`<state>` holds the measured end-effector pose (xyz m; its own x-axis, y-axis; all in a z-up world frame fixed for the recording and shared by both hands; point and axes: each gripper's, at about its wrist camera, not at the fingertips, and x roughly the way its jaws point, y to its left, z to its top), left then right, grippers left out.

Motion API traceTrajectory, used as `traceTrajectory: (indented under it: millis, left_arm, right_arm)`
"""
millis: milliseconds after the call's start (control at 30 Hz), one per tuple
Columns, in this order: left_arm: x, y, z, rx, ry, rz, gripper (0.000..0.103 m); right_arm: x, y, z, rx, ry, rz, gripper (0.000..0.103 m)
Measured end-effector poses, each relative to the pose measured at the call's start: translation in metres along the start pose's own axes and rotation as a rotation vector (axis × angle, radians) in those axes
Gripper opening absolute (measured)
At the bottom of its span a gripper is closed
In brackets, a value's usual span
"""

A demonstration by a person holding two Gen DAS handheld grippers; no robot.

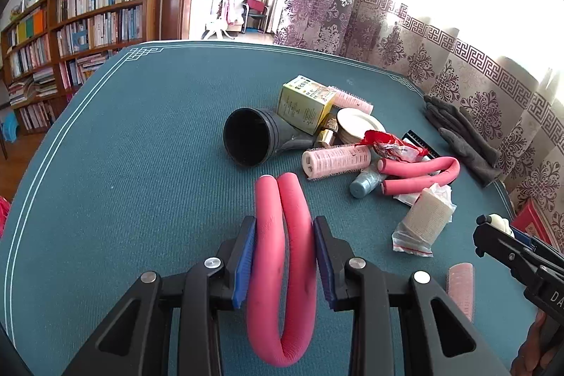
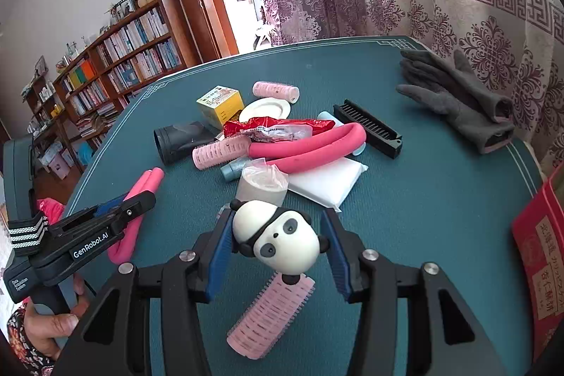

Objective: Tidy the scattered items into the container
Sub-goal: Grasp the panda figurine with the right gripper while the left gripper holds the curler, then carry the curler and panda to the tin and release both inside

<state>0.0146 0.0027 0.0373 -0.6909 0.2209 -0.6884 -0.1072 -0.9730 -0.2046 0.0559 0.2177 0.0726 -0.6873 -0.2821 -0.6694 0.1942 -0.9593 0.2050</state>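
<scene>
Left gripper is clamped on a folded pink foam rod, both legs squeezed between the blue pads, the bend hanging back toward the camera, over the near part of the green tabletop. Right gripper has a white panda toy between its pads; the left pad touches the head, the right one sits just beside the ear, so I cannot tell if it truly grips. Under the panda lies a pink roller on the mat. Mid-table sits the clutter: a black cup on its side, a yellow box, a second foam rod, a black comb. Grey gloves lie by the far right edge, and a red box at the right edge.
</scene>
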Motion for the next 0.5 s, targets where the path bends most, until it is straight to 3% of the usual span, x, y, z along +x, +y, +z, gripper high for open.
traceTrajectory:
  millis: [333,500]
  left_arm:
    - [-0.024,-0.038,-0.003,0.067,-0.01,-0.051,0.034]
    - [-0.035,-0.061,-0.003,0.11,-0.024,-0.075,0.034]
  right_arm:
    - [-0.035,-0.033,-0.012,0.08,-0.072,-0.032,0.053]
    - [-0.057,-0.056,-0.011,0.153,-0.117,0.002,0.053]
